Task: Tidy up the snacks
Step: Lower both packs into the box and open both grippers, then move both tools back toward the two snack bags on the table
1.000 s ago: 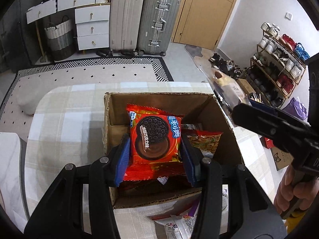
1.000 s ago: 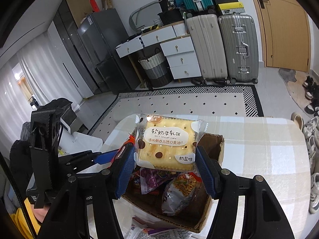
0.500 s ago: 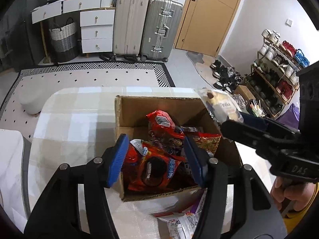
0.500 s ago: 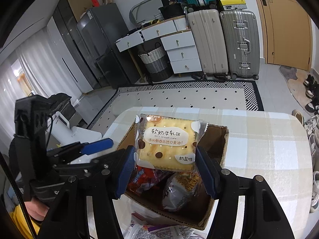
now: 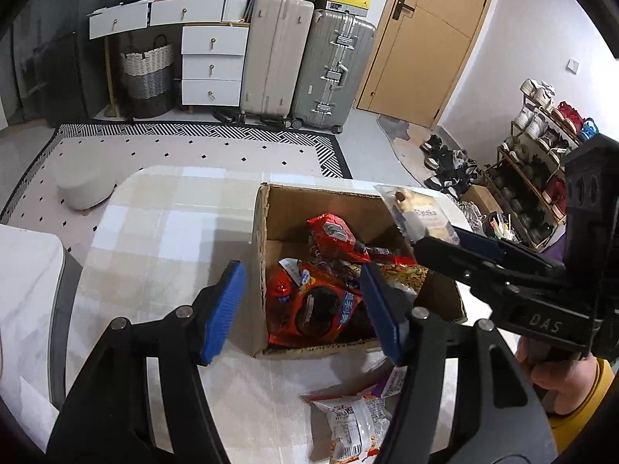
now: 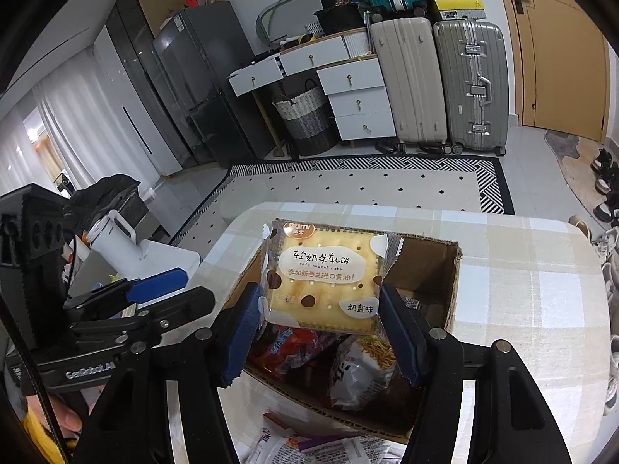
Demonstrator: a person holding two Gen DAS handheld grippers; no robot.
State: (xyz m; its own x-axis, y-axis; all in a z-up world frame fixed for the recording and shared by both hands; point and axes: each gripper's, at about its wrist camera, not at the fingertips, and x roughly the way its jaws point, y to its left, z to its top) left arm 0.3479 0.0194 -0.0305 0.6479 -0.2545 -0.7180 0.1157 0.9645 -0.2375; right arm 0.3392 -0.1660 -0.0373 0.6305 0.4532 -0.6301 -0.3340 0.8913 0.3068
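Snacks into cardboard box (image 5: 260, 270) on checked table (image 5: 162, 239)

My left gripper (image 5: 300, 305): jaws just opened, nothing between them; the red cookie packet (image 5: 313, 309) lies in the box below. My right gripper (image 6: 323, 332): clamped on the yellow nougat cake packet (image 6: 325, 274), held above the box. Loose packets (image 5: 348, 421) lie on the table beside the box's near wall

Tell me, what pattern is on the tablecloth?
Pale beige-and-white checks on the tablecloth, clearest in the right wrist view.
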